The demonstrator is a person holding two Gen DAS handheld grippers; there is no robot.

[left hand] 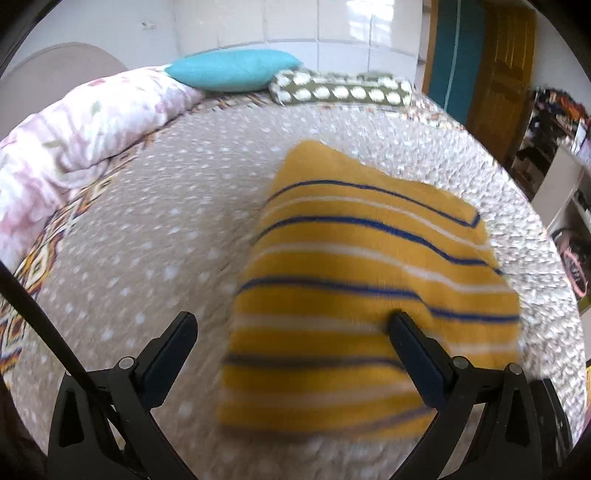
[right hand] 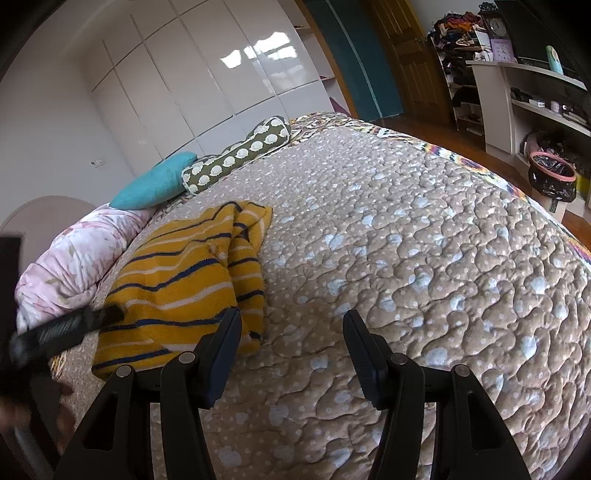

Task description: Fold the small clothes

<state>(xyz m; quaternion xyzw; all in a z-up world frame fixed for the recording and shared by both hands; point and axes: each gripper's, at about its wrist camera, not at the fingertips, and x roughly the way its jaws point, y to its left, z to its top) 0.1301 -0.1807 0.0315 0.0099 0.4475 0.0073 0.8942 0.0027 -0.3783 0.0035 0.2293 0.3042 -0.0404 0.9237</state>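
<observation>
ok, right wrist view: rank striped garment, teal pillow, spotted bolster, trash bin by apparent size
1. striped garment, largest, though nearest the camera
2. spotted bolster and teal pillow: look alike, not ranking
3. trash bin, smallest, though it stands off at the side

No text, label, brand or number can be read in either view. A round clock (right hand: 497, 25) is seen on top of the shelf (right hand: 480, 74) in the right wrist view, but its numerals are too small to be made out. A purple item (right hand: 501, 50) with a small dial is placed just below the clock, and nothing on it can be read either. The left wrist view is blurred, and no writing is found in it.
</observation>
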